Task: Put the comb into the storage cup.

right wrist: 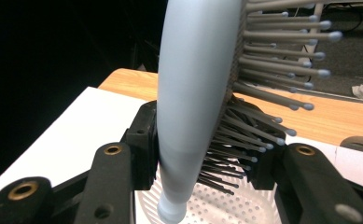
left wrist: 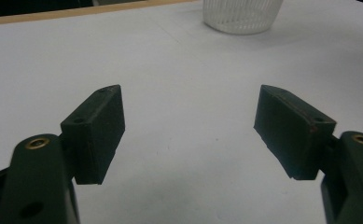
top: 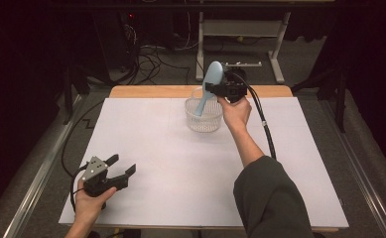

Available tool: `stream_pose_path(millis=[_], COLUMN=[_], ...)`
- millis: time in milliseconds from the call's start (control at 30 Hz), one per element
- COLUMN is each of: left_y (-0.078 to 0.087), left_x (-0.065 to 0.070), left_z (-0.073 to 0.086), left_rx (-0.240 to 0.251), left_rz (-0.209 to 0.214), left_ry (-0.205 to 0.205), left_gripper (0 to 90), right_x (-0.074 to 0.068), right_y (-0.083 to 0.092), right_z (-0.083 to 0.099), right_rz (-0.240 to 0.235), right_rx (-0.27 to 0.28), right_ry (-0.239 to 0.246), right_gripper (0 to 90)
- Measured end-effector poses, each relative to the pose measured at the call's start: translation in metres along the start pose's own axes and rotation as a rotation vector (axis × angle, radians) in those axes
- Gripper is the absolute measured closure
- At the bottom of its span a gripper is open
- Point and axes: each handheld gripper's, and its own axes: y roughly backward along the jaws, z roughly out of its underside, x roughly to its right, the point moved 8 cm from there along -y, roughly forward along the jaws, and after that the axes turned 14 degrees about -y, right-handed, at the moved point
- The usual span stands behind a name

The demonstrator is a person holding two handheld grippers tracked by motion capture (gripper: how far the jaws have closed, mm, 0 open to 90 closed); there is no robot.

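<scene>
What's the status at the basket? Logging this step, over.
Right gripper shut on light-blue hairbrush, handle end down in white basket. Left gripper open, over the white sheet. Nothing in the way.

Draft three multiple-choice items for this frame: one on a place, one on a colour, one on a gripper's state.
1. Where is the hairbrush's handle end?
A. over the basket
B. flat on the mat
C. in the left gripper
2. What colour is the hairbrush?
A. red
B. light blue
C. black
3. How do the left gripper's jaws stand?
A. shut on the brush
B. shut on the basket
C. open, holding nothing

Key: 1 A, the right gripper holds the hairbrush handle-down over the basket. 2 B, its back is light blue. 3 C, the left gripper has jaws apart over bare mat.
</scene>
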Motion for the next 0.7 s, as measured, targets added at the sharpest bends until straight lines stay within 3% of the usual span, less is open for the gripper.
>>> stream_pose_path(millis=[700], left_y=[0.001], left_x=[0.0], left_z=[0.0], left_rx=[0.003], left_rz=[0.006], left_ry=[0.017], left_gripper=[25.6], right_x=[0.002], right_y=[-0.011], right_z=[0.013], right_rz=[0.02], right_rx=[-0.017], right_ry=[0.024], right_gripper=[55.0])
